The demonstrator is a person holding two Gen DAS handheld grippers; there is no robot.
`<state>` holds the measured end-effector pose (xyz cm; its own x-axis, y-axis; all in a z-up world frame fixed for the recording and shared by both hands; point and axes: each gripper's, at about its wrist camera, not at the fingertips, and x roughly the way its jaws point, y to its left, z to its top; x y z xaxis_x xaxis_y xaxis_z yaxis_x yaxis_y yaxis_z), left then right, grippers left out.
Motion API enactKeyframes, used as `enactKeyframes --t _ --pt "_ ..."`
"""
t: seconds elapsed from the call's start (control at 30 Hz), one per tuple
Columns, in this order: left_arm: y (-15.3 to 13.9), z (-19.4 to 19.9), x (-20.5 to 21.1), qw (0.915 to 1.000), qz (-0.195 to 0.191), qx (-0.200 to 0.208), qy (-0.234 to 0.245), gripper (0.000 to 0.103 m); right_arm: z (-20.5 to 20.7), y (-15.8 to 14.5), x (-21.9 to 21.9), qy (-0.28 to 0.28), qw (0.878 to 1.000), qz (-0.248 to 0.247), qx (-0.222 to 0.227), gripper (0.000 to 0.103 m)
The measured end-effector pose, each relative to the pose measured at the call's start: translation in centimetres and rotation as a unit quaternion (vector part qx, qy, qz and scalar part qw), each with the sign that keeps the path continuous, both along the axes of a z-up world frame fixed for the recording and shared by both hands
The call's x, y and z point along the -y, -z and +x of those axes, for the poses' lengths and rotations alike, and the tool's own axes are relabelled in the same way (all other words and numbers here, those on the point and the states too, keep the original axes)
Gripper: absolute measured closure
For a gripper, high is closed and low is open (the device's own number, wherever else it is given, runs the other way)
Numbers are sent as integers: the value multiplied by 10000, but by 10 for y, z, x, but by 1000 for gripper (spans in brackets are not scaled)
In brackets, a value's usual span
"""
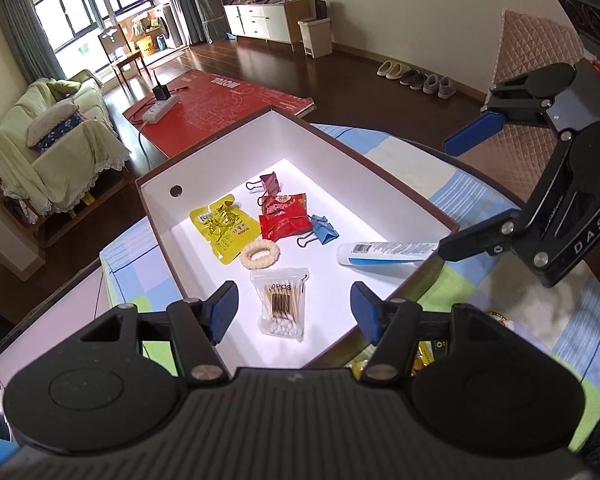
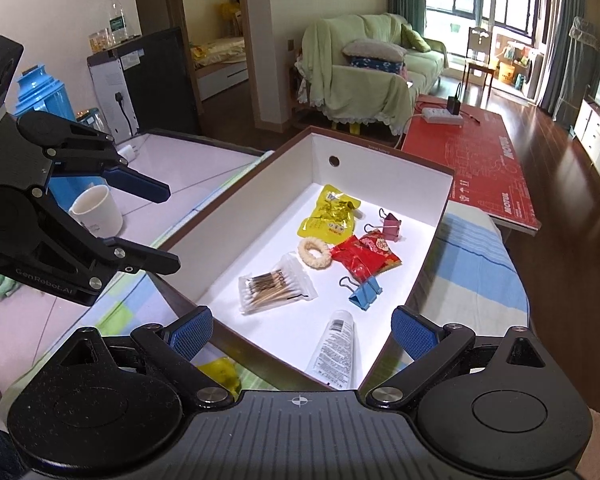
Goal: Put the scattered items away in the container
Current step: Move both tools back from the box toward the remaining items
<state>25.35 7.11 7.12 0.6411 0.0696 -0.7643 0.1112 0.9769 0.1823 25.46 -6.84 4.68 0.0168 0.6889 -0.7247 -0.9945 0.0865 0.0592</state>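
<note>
Left wrist view showed the left gripper (image 1: 294, 306) open above the swabs (image 1: 282, 304) in the box (image 1: 160, 200); the right gripper (image 2: 302, 334) gaped over the tube (image 2: 336, 354).

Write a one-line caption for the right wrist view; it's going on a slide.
Both open grippers, right and left, hover over the box holding snack packets, binder clips, cotton swabs and a tube.

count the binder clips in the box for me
2. A pink binder clip lies toward the far end of the box, beside the red snack packet. A blue binder clip lies nearer, between that packet and the white tube. None looks hidden.
</note>
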Motion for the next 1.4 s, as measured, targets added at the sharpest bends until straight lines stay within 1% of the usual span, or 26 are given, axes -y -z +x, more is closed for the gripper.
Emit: enactKeyframes --t 0.17,0.4,0.57,0.73,0.9,1.1,1.23,1.4 --pt "-7 -13 3 9999 20 102 -38 43 -9 -7 9 43 9999 109 44 5" --pt "-13 -35 4 9996 -2 241 -111 37 -16 -14 29 191 9995 238 38 5" --pt "-10 -53 7 9995 -94 271 -160 34 -19 -12 48 256 9992 303 -51 5" --pt "-4 -69 9 9992 -195 260 -222 31 -20 -4 66 272 9990 296 -180 5" --pt "8 -83 13 9993 -299 202 -141 29 -25 21 79 98 9998 28 -190 5" --pt "30 -96 18 9991 -405 -14 -91 28 -32 51 95 -115 9993 -296 -199 5" --pt "44 -101 19 9987 -473 -152 -69 28 -43 76 94 -375 9979 -526 -86 5" --pt "65 -101 17 9979 -541 -358 -53 28 -48 97 86 -541 9962 -643 -237 5"
